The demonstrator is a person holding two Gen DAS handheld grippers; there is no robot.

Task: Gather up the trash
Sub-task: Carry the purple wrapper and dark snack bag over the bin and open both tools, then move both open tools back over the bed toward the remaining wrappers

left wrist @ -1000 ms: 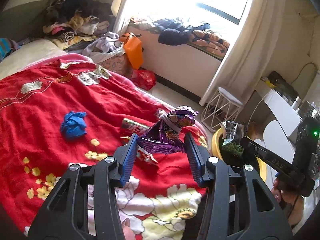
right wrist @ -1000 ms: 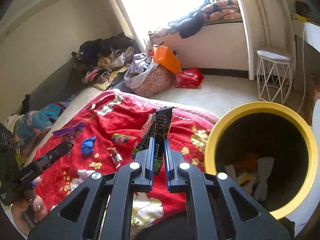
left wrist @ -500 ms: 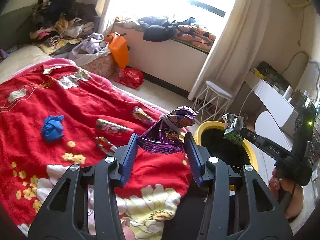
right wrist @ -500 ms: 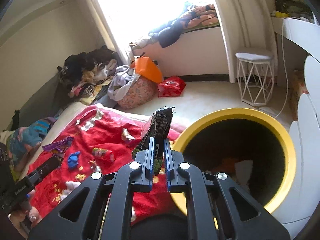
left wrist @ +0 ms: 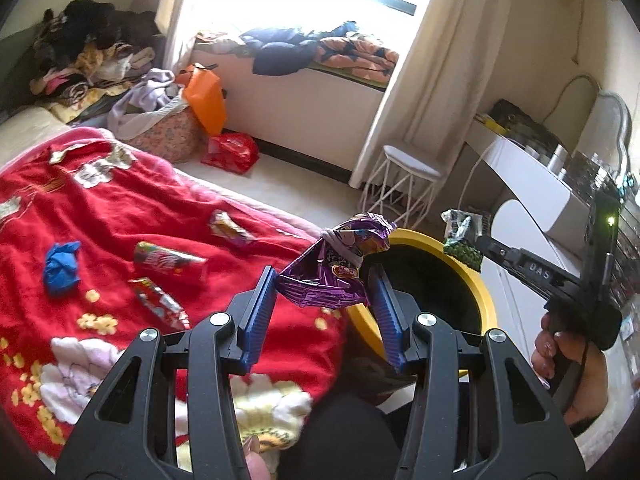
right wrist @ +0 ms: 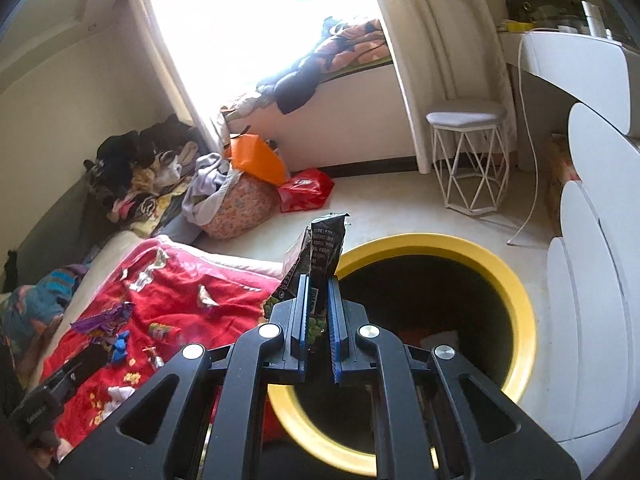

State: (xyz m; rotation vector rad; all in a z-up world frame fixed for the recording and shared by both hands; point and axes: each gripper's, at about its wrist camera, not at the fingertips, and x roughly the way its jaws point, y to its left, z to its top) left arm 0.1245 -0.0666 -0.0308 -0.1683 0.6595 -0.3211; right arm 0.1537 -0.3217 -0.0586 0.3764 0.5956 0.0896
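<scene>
My left gripper (left wrist: 325, 300) is shut on a crumpled purple foil wrapper (left wrist: 336, 264), held above the bed edge beside the yellow-rimmed bin (left wrist: 476, 280). My right gripper (right wrist: 319, 312) is shut on a black snack packet (right wrist: 324, 248) and holds it over the near-left rim of the bin (right wrist: 516, 280), which has some trash inside. The right gripper with its packet (left wrist: 460, 240) also shows in the left wrist view over the bin's far side. Several wrappers (left wrist: 168, 260) and a blue crumpled ball (left wrist: 61, 267) lie on the red blanket (left wrist: 100, 208).
A white wire stool (right wrist: 468, 160) stands by the curtain. A white desk (right wrist: 576, 64) and white scalloped furniture (right wrist: 592, 280) are to the right of the bin. A floral laundry bag (right wrist: 236, 208), an orange bag and a red bag (right wrist: 304, 188) sit on the floor beyond the bed.
Both grippers have swung right, from over the bed toward the bin. The bin now sits more fully under the right gripper. Both grips are unchanged.
</scene>
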